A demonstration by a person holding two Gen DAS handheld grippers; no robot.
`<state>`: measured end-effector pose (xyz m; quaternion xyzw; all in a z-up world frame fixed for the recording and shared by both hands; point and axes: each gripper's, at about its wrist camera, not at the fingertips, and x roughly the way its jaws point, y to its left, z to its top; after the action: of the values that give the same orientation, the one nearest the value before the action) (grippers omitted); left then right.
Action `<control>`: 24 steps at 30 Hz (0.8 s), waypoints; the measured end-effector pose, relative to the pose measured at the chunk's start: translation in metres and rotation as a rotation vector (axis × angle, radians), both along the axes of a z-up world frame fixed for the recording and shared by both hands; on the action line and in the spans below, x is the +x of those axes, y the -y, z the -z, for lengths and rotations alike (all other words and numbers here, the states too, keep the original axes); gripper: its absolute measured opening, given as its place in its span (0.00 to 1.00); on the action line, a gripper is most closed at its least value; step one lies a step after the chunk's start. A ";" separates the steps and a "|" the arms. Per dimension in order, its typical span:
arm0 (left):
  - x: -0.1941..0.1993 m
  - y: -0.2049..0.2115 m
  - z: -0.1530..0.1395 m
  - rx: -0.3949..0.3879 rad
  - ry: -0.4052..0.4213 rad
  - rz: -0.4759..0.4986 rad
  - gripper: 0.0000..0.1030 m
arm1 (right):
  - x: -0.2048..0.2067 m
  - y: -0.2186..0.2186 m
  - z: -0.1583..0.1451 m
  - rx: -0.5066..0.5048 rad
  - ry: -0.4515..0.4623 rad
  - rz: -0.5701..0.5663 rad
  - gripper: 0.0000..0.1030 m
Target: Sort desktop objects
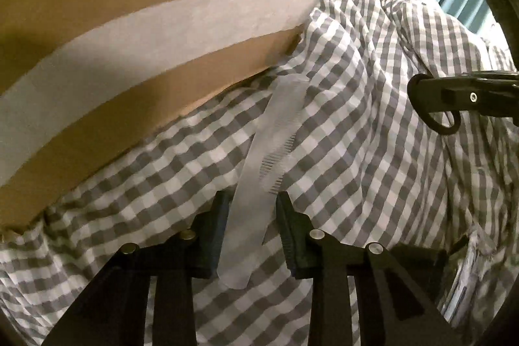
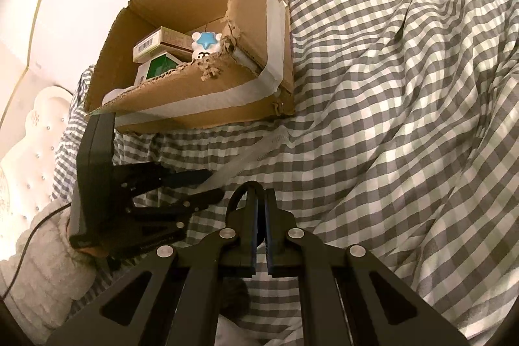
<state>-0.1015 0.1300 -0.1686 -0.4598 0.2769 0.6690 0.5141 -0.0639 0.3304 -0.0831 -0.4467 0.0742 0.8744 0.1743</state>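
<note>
Where the left gripper [image 1: 251, 209] straddles a clear comb [image 1: 272, 148] lying on the checked cloth [image 1: 356, 119], whether its parted fingers touch it is unclear. Right gripper [image 2: 261, 209]: fingers nearly together on a black loop [image 2: 238, 198], mostly hidden. Only the right view shows inside the cardboard box [image 2: 259, 31]: cartons, white figurine [image 2: 206, 46].

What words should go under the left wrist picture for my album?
The left gripper has its fingers either side of a clear ruler on the checked cloth, beside a taped cardboard box.
</note>
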 end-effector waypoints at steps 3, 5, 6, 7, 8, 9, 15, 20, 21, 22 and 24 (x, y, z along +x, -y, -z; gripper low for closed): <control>0.003 -0.012 0.001 0.005 0.005 -0.022 0.64 | 0.001 0.000 -0.001 0.004 0.002 -0.001 0.04; 0.007 -0.020 0.003 0.012 0.001 -0.038 0.65 | 0.001 0.000 -0.001 0.004 0.001 -0.002 0.04; 0.010 -0.023 0.003 0.017 -0.028 -0.043 0.58 | 0.001 -0.001 -0.002 0.002 0.000 -0.003 0.04; 0.015 -0.025 0.004 0.028 -0.053 -0.037 0.29 | 0.001 -0.001 -0.002 0.003 -0.001 -0.003 0.04; 0.019 -0.028 0.007 0.025 -0.043 -0.029 0.24 | 0.002 -0.001 -0.002 0.002 -0.001 -0.003 0.04; 0.021 -0.028 0.009 0.025 -0.034 -0.029 0.24 | 0.002 -0.002 -0.002 0.001 -0.002 -0.003 0.04; 0.036 -0.011 -0.003 0.049 -0.041 -0.106 0.23 | 0.004 0.004 -0.007 0.022 -0.021 -0.011 0.04; 0.040 0.025 -0.041 0.202 0.058 -0.174 0.23 | 0.010 0.017 -0.018 0.061 -0.049 -0.028 0.04; 0.024 0.023 -0.051 0.222 0.072 -0.178 0.23 | 0.011 0.023 -0.021 0.067 -0.055 -0.033 0.04; 0.015 0.024 -0.062 0.238 0.101 -0.169 0.23 | 0.012 0.029 -0.025 0.076 -0.063 -0.045 0.04; 0.008 0.043 -0.075 0.271 0.083 -0.172 0.23 | 0.012 0.040 -0.032 0.095 -0.077 -0.063 0.04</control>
<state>-0.0938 0.0870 -0.0940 -0.4355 0.1222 0.7223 0.5232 -0.0517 0.2900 -0.0508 -0.4060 0.0253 0.8986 0.1645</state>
